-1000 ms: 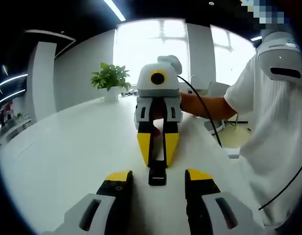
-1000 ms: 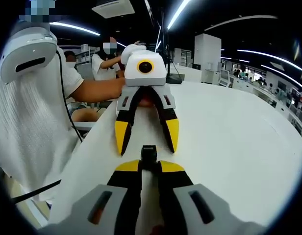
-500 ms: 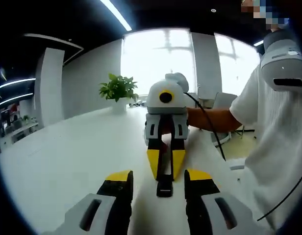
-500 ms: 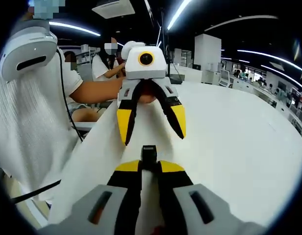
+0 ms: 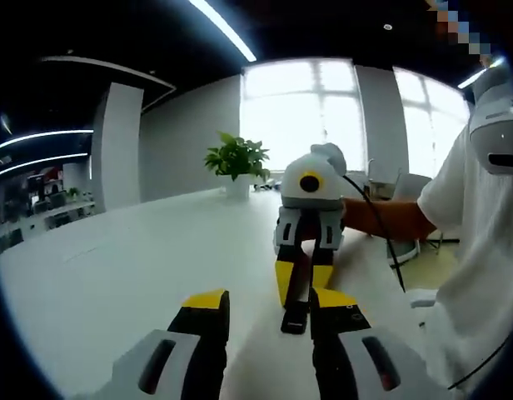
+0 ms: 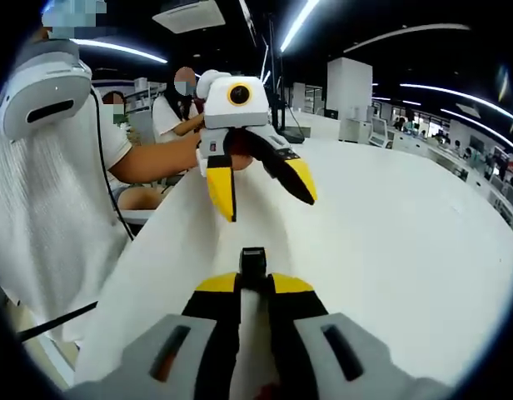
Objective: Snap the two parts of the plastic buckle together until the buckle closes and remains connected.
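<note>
My right gripper (image 6: 253, 282) is shut on a black plastic buckle (image 6: 253, 260), whose end sticks out just past the yellow fingertips. Whether both buckle parts are joined there I cannot tell. In the left gripper view that same right gripper (image 5: 300, 295) points toward me, with the black buckle (image 5: 294, 317) at its tips, close to my right-hand jaw. My left gripper (image 5: 269, 302) is open with nothing between its jaws. In the right gripper view the left gripper (image 6: 271, 205) hangs above the white table (image 6: 390, 250), tilted, jaws spread apart, a short way beyond the buckle.
A person in a white shirt (image 5: 481, 250) stands at the table's edge holding both grippers; a black cable (image 5: 381, 237) runs from the right one. A potted plant (image 5: 236, 158) sits at the table's far end. Other people (image 6: 177, 108) sit behind.
The left gripper has risen off the table and tilted, staying open. The right gripper has kept still, shut on the buckle.
</note>
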